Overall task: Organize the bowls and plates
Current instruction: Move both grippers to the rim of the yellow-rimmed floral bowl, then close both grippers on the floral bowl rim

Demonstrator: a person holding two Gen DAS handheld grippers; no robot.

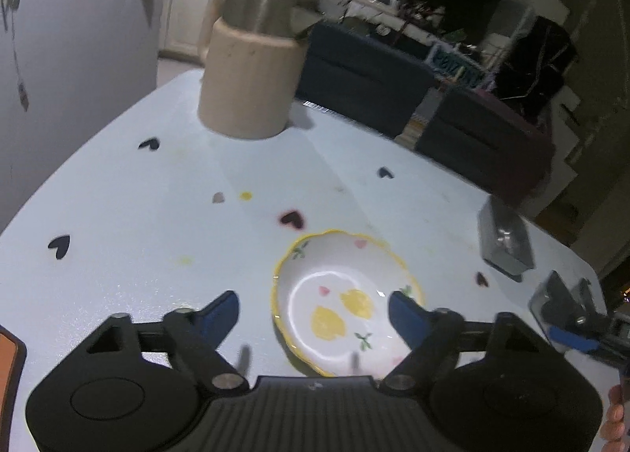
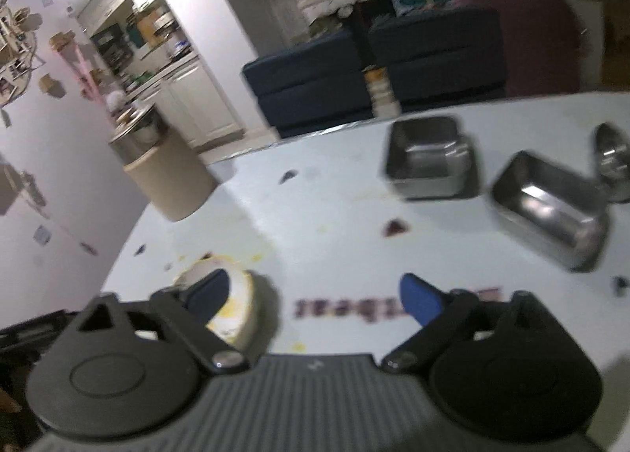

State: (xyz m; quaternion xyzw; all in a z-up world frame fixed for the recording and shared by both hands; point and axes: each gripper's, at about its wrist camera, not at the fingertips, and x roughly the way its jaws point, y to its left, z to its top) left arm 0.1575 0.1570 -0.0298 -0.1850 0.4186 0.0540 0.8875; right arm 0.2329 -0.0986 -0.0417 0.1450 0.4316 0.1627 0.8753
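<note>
Bowl [image 1: 346,302] with lemon print sits on the table [image 1: 138,215]; left gripper [image 1: 314,310] and right gripper [image 2: 315,296] fingers spread wide, empty.

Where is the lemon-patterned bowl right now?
In the left wrist view the lemon-patterned bowl sits on the table, just ahead of the left gripper and toward its right-hand finger, nearer than the beige jug.

dim indoor | motion blur right view | fisheye-bent, dark corners
</note>
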